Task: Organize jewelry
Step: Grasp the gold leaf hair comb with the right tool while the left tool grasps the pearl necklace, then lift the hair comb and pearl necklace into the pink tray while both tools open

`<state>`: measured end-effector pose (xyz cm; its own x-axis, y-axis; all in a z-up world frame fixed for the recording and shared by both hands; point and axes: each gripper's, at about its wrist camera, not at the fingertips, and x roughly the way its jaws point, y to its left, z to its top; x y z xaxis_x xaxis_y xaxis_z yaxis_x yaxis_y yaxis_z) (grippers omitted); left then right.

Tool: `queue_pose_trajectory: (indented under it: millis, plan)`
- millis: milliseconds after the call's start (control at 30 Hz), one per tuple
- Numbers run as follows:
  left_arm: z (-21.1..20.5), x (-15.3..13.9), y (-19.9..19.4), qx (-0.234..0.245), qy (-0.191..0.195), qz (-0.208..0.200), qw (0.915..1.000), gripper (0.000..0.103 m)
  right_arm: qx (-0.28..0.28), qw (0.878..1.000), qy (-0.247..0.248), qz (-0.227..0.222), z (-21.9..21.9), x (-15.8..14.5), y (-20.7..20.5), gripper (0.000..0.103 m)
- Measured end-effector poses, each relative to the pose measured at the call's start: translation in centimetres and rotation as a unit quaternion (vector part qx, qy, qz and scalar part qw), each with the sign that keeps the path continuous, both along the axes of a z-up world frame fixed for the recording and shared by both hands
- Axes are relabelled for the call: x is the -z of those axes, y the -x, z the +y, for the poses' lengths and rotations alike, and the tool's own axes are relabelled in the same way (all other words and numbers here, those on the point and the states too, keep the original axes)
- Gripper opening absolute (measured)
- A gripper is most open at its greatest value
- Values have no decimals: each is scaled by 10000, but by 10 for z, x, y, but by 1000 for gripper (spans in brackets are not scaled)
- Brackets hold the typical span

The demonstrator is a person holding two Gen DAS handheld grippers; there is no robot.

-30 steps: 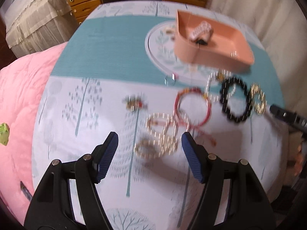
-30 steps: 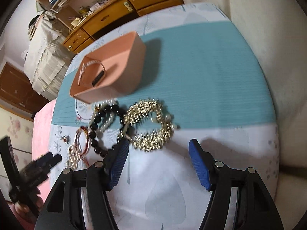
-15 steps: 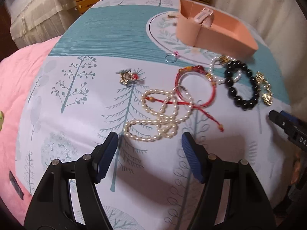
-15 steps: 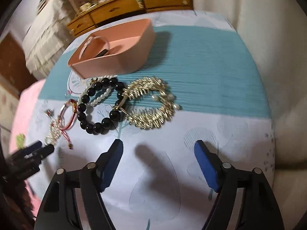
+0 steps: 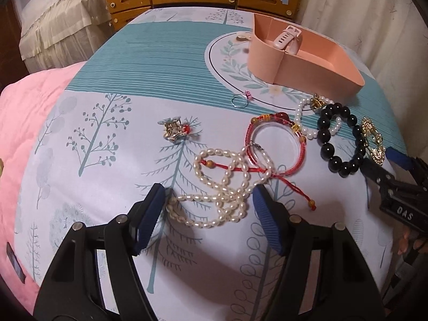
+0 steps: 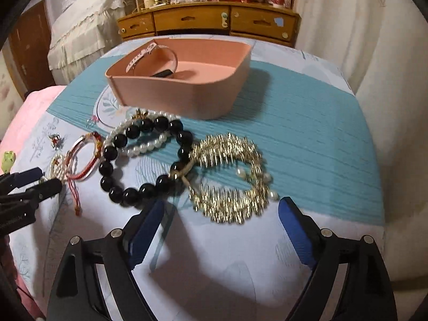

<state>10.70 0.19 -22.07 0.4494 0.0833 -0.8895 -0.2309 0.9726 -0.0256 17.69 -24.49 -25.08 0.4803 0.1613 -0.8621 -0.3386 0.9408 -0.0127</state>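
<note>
Left gripper (image 5: 208, 206) points down at the table (image 5: 107, 187), fingers (image 5: 149, 214) apart but closing in, w/ the pearl necklace (image 5: 222, 187) lying between them. The left pad looks to touch the near end of the strand; the right pad is just clear of it, so no grip yet.

Right gripper (image 6: 222, 222) has its fingers (image 6: 294, 227) wide apart and opening further. Nothing is between them; the gold bracelet (image 6: 230, 179) lies just ahead of the tips, blurred.

Other jewelry on the table: black bead bracelet (image 6: 141, 160) touching the gold one, a small white pearl bracelet (image 6: 141, 144) overlapping it, red cord bracelet (image 5: 275, 144) lying over the necklace's far loop, a small brooch-like piece w/ red bit (image 5: 175, 131) apart to the left, and a thin ring (image 5: 239, 100) near the printed circle.

Pink tray (image 6: 187, 93) sits at the back of the table, a pale-strap watch (image 6: 149, 53) inside it.

Writing: "DAS" in white letters on the body of the right gripper, seen at the right edge of the left wrist view. Some lettering on the left gripper's body in the right wrist view is too small to read. Wooden drawers (image 6: 208, 21) behind the table, no legible labels; a blue sticker on one drawer front.
</note>
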Motion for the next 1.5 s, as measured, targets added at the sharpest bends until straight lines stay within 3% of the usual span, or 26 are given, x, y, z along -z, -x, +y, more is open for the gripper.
queue_pose_trajectory:
  millis: [33,133,200,333,367,433,667,867,1067,1267,1500]
  plan:
    - [0,-1,0,-9,24,-33,10000,50,2,10000,-25,-18,2,1,-4,88]
    - [-1,-3,2,0,53,-112,9999,35,-42,9999,-65,-72,2,2,-15,86]
    - [-4,-3,3,64,88,-152,9998,27,-87,9998,-111,-118,1,2,-20,78]
    - [-8,-4,8,118,444,-265,9986,12,-207,9996,-106,-150,3,2,-27,76]
    - [-7,-4,8,90,508,-298,9982,11,-204,9996,-106,-147,2,2,-26,75]
    - [-7,-4,10,59,641,-362,9973,10,-192,9996,-112,-163,3,1,-27,63]
    - [-6,-10,10,341,950,-493,9937,8,-32,9998,-186,-5,7,-1,-28,59]
    - [-3,-47,14,780,1303,-897,9843,8,488,9961,-666,313,-1,-6,-33,59]
    - [2,-94,12,1201,1454,-1201,9747,7,1058,9833,-1355,598,-11,-14,-32,59]
    - [9,-143,5,1598,1438,-1557,9641,8,1140,9810,-1507,439,-5,-37,-26,59]
    - [9,-178,-28,2005,1394,-1952,9499,8,1197,9753,-1853,38,4,-77,-28,59]
